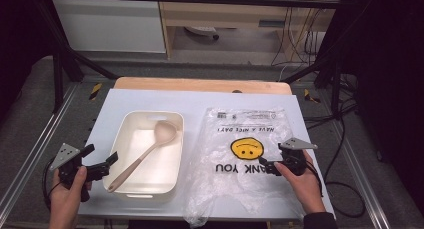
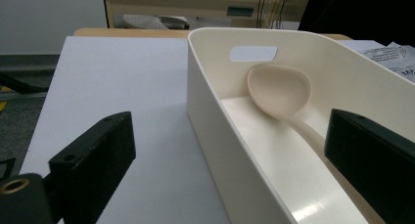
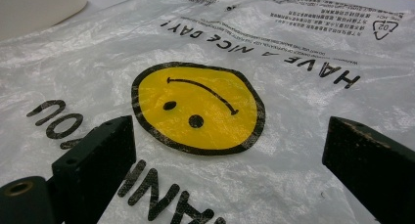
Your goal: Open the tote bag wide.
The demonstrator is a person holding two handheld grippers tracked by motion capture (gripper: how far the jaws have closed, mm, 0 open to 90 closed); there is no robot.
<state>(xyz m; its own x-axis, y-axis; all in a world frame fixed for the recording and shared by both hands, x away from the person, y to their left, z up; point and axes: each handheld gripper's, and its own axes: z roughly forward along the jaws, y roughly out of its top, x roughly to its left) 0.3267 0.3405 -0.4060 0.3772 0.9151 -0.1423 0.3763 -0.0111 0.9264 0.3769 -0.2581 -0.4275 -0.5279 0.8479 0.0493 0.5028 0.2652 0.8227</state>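
Left tongs (image 1: 104,162): open, astride tub (image 1: 131,139) wall
Right tongs (image 1: 265,165): open, over bag (image 1: 240,134)
Spoon (image 1: 145,154): in tub

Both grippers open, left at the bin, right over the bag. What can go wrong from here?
1. The left gripper straddles the cream bin's wall; closing may clamp the wall, not the spoon.
2. The plastic bag lies flat under the right gripper; pinching may grab both layers or slide it.

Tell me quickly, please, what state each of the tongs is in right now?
Left tongs: open, empty, jaws either side of the bin's near wall.
Right tongs: open, empty, over the plastic bag.
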